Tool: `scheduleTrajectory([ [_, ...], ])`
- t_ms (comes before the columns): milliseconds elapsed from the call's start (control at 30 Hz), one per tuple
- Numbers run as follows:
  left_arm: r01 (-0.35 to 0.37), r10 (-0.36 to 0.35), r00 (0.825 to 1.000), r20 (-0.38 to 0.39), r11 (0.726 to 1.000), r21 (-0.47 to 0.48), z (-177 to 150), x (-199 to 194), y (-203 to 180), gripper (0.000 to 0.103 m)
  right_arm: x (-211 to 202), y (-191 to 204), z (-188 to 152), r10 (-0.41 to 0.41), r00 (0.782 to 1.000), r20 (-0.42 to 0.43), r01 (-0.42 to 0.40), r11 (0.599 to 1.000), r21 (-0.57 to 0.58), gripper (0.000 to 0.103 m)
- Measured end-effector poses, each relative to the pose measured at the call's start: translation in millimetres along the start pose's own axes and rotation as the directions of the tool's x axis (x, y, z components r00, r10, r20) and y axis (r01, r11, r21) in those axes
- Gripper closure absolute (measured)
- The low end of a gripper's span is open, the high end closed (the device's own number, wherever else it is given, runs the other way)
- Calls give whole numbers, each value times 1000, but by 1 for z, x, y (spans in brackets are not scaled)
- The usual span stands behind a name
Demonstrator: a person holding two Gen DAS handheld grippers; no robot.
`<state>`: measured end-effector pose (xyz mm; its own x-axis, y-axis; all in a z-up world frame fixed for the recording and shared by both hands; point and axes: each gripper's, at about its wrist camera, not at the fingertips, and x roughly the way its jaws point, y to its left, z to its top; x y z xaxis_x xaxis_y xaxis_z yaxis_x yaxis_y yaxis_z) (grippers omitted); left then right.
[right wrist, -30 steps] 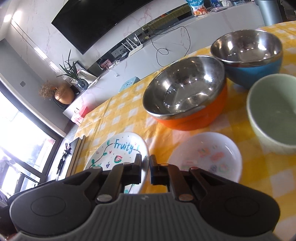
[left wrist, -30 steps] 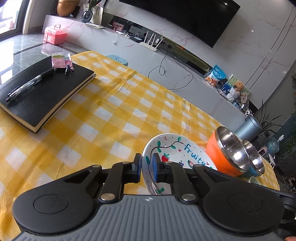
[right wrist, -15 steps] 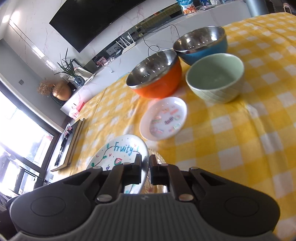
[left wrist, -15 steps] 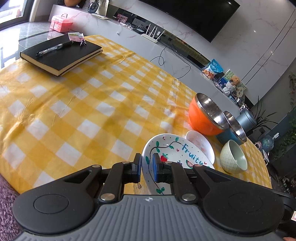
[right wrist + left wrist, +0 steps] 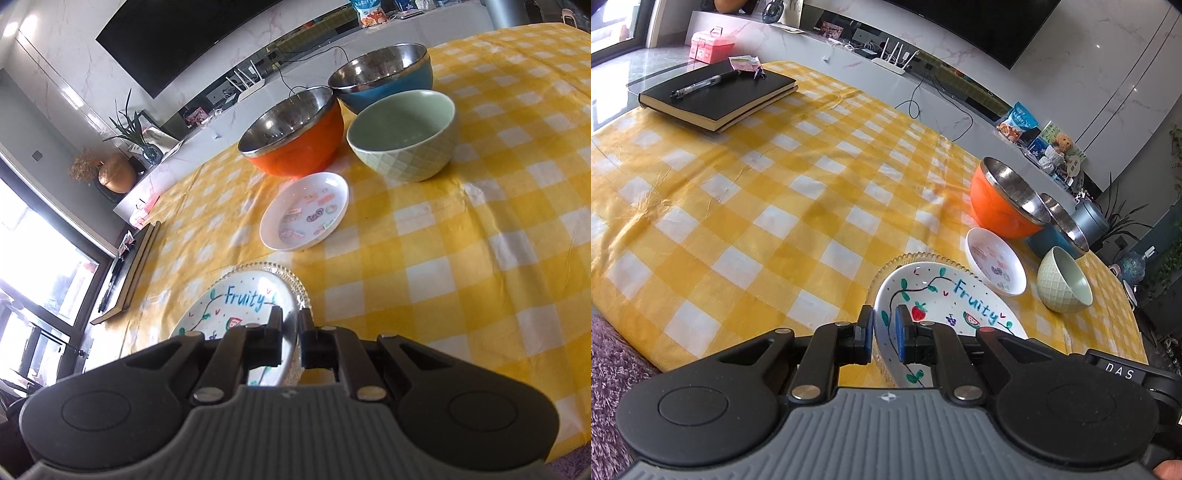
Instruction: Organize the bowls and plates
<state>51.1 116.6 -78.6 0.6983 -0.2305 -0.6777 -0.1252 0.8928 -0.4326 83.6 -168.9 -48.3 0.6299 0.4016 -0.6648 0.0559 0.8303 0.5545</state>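
My left gripper [image 5: 885, 334] is shut on the near left rim of the white "Fruity" plate [image 5: 945, 299]. My right gripper [image 5: 290, 334] is shut on the same plate's [image 5: 236, 306] right rim. The plate hangs just over a clear glass plate with a beaded edge [image 5: 912, 257], also seen in the right wrist view [image 5: 295, 284]. Beyond it stand a small white sticker plate [image 5: 995, 260] [image 5: 306, 210], an orange steel-lined bowl [image 5: 1004, 203] [image 5: 295, 140], a blue steel-lined bowl [image 5: 1060, 229] [image 5: 384, 81] and a pale green bowl [image 5: 1063, 280] [image 5: 402, 136].
The table has a yellow checked cloth [image 5: 775, 192]. A black notebook [image 5: 720, 96] with a pen lies at its far left corner. A purple rug [image 5: 609, 362] lies below the near edge. A TV console runs behind the table.
Both grippers carried the Fruity plate back toward the near edge of the table. The bowls are farther off now. The glass plate has come into view under the Fruity plate.
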Motion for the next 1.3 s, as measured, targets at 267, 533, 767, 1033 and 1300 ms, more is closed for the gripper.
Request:
scheduleTrajectory([
  [267,-14,14,1000,6,1000,20,0,4,-2,90,6,1,0,-18,1000,1,18,1000,-25,97],
  [533,-52,50,998,23,996,76,0,8,-11,90,11,11,1,-54,998,19,56,993,-103,96],
  [767,-83,78,996,45,988,128,-3,9,-19,90,16,17,-1,-91,995,36,96,981,-168,95],
  [1033,-125,114,991,67,974,190,-5,11,-26,90,21,23,-3,-126,991,40,132,968,-212,94],
  [1300,-166,151,985,83,957,236,-9,12,-32,90,23,27,-6,-151,987,50,159,956,-245,94],
])
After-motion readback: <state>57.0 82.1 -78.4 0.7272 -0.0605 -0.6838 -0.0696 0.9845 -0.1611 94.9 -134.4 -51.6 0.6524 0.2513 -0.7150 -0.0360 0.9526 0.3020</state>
